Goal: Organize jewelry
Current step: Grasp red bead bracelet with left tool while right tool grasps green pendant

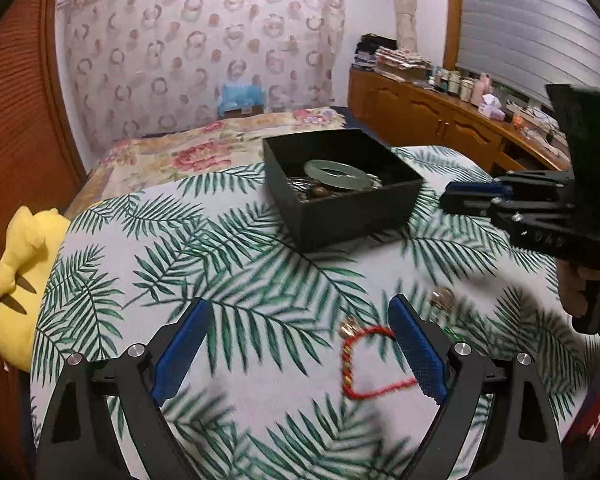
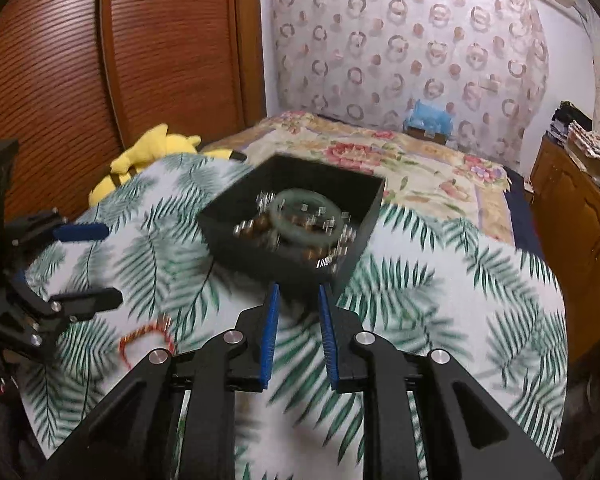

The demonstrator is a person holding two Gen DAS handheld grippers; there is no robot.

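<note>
Left gripper (image 1: 300,344) spread wide above the red string bracelet (image 1: 370,360) on the leaf-print cloth (image 1: 220,240); right gripper (image 2: 298,336) slightly parted, empty; black box (image 1: 340,196) already holds a jade bangle (image 1: 338,174) and beads; bracelet remains.

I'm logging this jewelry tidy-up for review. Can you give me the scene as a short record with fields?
surface: round table under a palm-leaf cloth
box: black open box holding a green bangle and beads
loose item: red cord bracelet on the cloth, near the left gripper
left gripper: wide open, empty
right gripper: narrow gap, nothing between the fingers, pointing at the box
background: yellow plush toy, bed
</note>
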